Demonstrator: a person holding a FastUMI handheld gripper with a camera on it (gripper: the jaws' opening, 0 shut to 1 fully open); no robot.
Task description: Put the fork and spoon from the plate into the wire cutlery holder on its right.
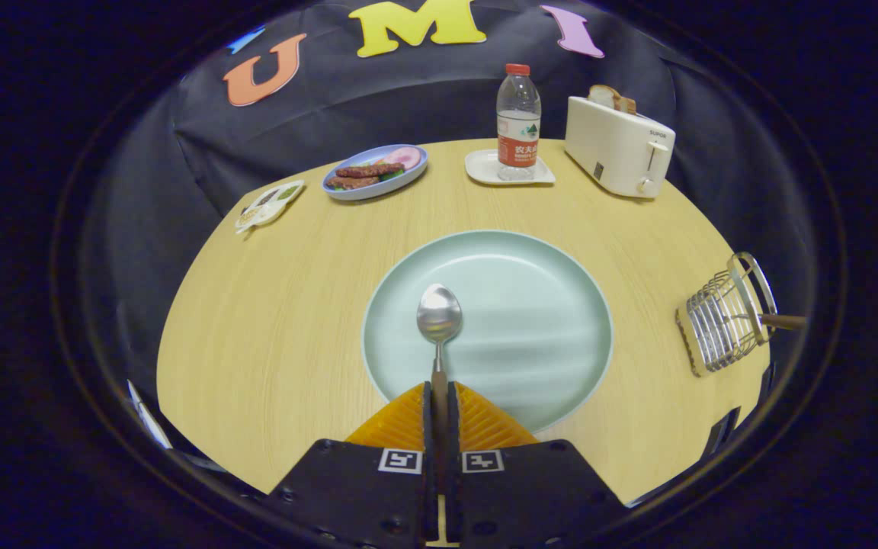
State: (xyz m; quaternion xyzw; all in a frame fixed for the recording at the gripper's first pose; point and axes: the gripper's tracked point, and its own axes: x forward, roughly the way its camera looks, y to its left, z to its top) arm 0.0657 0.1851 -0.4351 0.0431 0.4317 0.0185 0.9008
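The gripper [440, 396] pinches the spoon [439, 316] over the plate [530, 305], wire cutlery holder [721, 320] well right.

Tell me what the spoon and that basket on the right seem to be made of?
The spoon, clamped between the gripper fingers, looks like polished metal with a brownish, perhaps wooden, handle. The wire cutlery holder looks like shiny metal wire; a brown handle sticks out of it.

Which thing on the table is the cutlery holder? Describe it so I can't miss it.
From the big pale green plate ahead of the gripper, shut on the spoon, look right to the table's edge. The wire cutlery holder is the only bare metal cage, a wooden handle poking out.
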